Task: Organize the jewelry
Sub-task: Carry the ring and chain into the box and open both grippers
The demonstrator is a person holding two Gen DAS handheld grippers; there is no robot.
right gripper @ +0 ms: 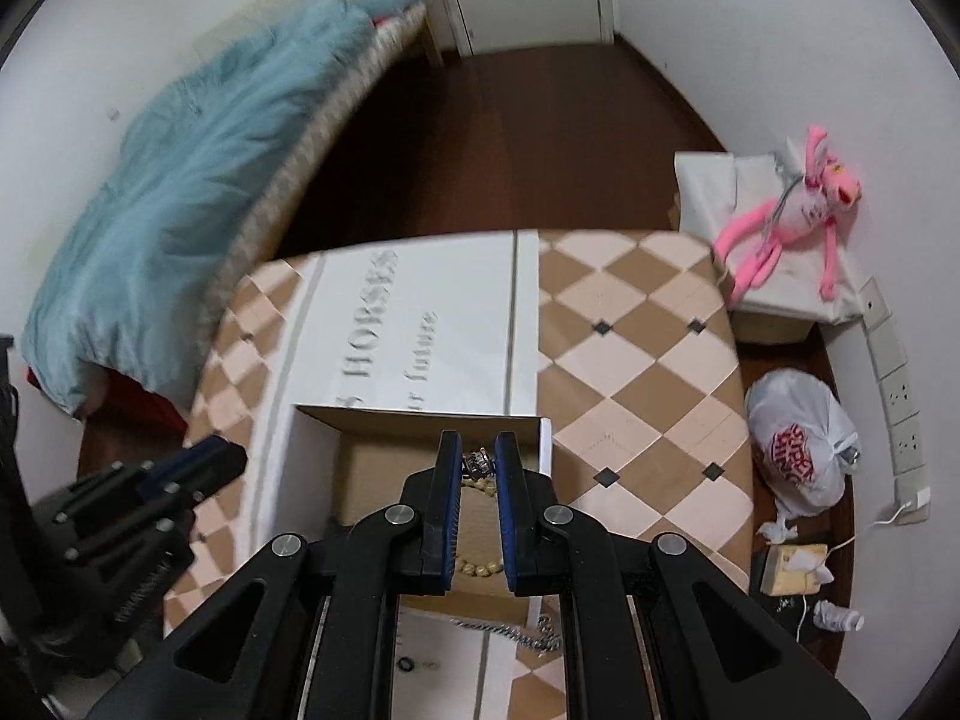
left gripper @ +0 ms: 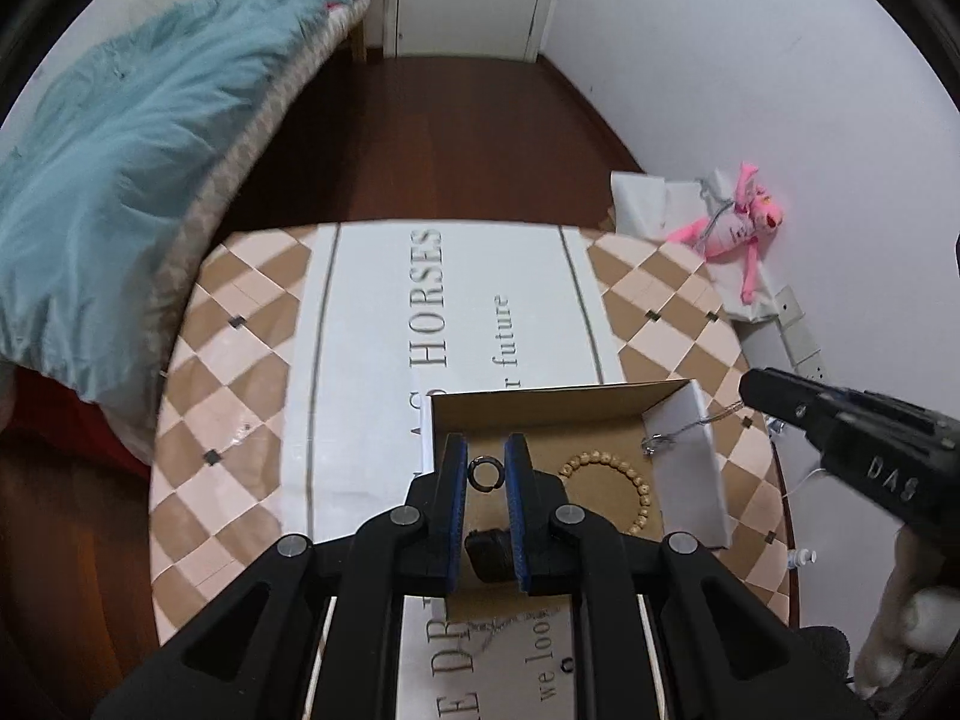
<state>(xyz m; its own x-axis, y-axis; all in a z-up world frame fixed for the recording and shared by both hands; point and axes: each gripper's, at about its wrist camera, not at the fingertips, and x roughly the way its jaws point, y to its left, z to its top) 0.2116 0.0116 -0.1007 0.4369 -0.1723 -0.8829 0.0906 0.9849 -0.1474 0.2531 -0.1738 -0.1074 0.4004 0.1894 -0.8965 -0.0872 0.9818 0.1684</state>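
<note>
An open cardboard box (left gripper: 690, 444) sits on the checkered table. Inside lie a dark ring (left gripper: 485, 473), a tan beaded bracelet (left gripper: 630, 480), a dark brown item (left gripper: 487, 552) and a thin silver chain with a clasp (left gripper: 660, 441). My left gripper (left gripper: 485, 450) hovers over the box, jaws slightly apart around the ring's position, holding nothing. My right gripper (right gripper: 479, 450) is over the same box (right gripper: 543, 438), jaws narrowly apart, above a small metal piece (right gripper: 477, 463) and beads (right gripper: 480, 569). A silver chain (right gripper: 510, 630) and a small black ring (right gripper: 407, 666) lie on the table in front of the box.
A white printed sheet (left gripper: 372, 330) covers the table's middle. A bed with a blue blanket (left gripper: 120, 138) is left. A pink plush toy (right gripper: 798, 210) lies on a white box at the right. A plastic bag (right gripper: 798, 450) and clutter lie on the floor.
</note>
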